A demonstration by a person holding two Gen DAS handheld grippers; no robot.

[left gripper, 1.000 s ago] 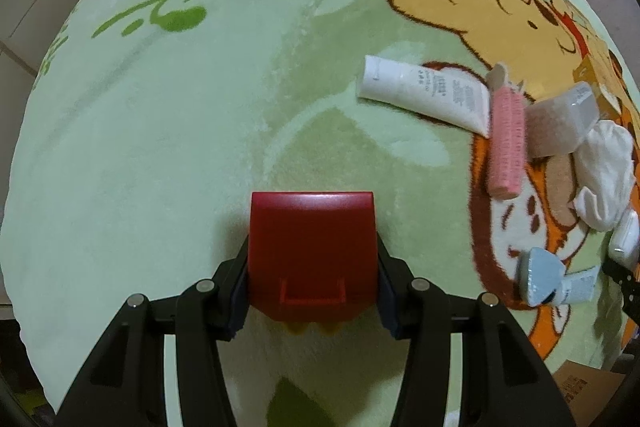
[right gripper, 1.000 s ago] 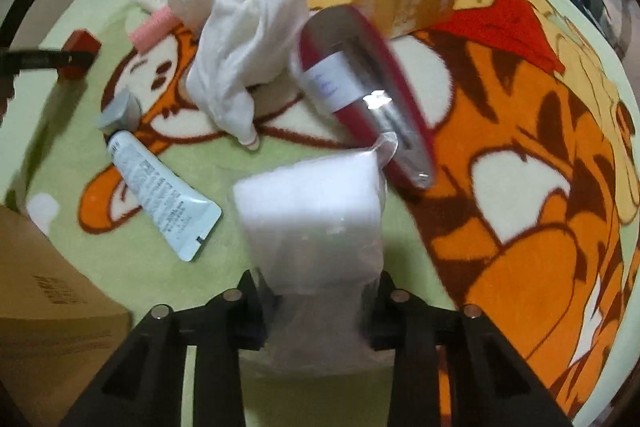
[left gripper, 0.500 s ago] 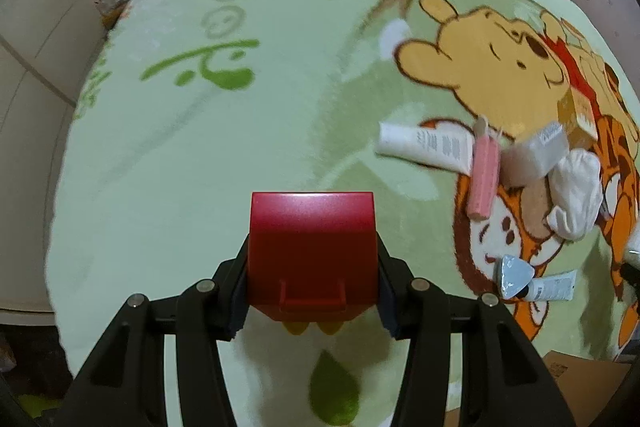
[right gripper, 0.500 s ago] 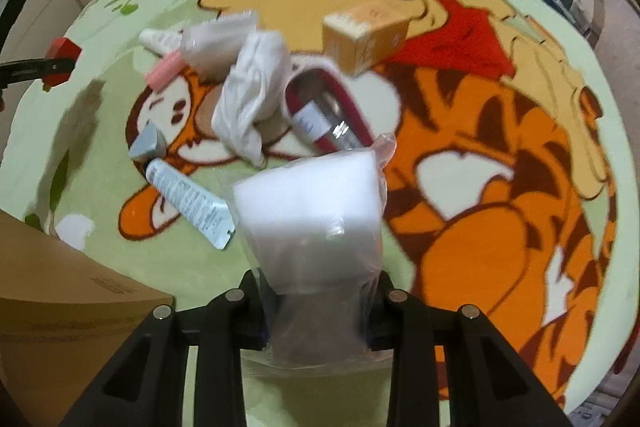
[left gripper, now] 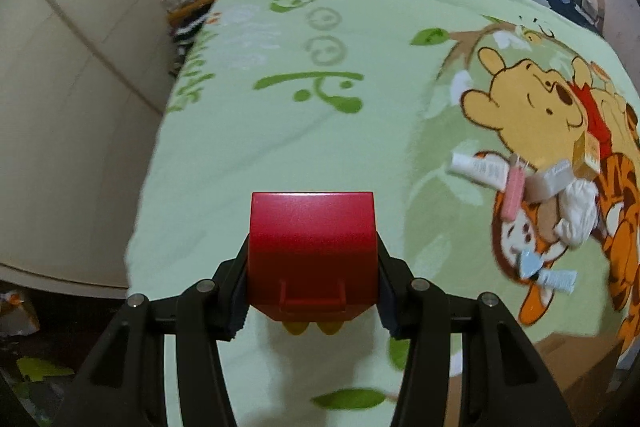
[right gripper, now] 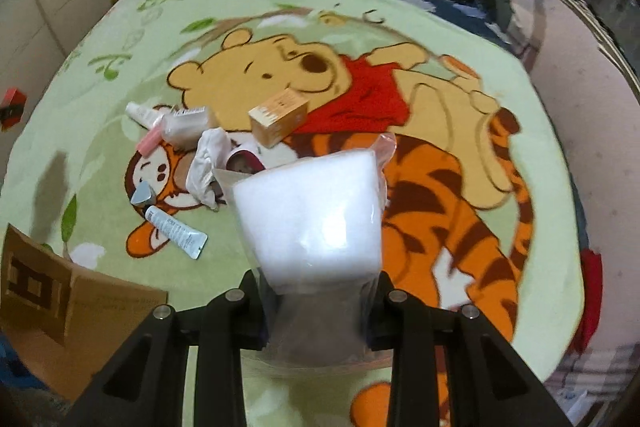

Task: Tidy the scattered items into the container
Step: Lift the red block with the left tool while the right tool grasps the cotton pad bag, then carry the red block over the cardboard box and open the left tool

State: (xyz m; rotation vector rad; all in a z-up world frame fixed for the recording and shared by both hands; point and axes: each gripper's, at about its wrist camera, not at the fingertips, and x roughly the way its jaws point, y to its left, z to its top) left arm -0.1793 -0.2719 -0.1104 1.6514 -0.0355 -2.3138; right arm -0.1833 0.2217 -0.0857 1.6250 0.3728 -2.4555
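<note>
Left gripper (left gripper: 312,291) clamped on a red box (left gripper: 312,247), held above the green blanket (left gripper: 280,147). Right gripper (right gripper: 316,303) pinches a clear bag of white stuff (right gripper: 312,223) — also lifted clear of the blanket. Carton (right gripper: 60,303) at lower left of the right view; blue tube (right gripper: 176,233), pink roller (right gripper: 149,141), white cloth (right gripper: 208,163) and orange box (right gripper: 278,117) lie scattered on the blanket.
</note>
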